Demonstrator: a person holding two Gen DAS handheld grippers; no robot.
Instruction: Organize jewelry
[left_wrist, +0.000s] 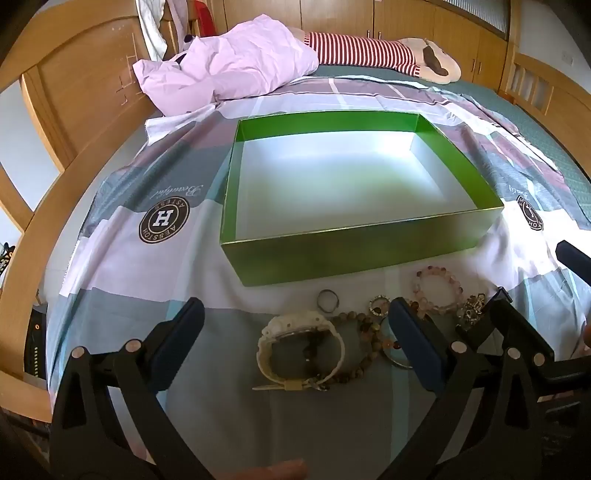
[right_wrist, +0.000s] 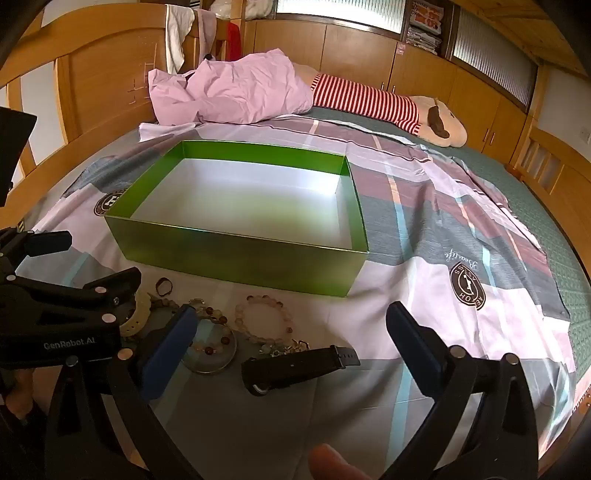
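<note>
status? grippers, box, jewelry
Left gripper open over white watch. Right gripper open, black watch between fingers. Green box empty; jewelry piled in front. Nothing blocking.

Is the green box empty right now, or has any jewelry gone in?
Empty: the green box shows only bare white floor in both views; the jewelry lies on the bedsheet before it.

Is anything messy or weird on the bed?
Yes: the jewelry lies in a jumble on the bedspread in front of the green box, which holds nothing. A beaded bracelet tangles against the white watch, and the black watch lies apart.
</note>
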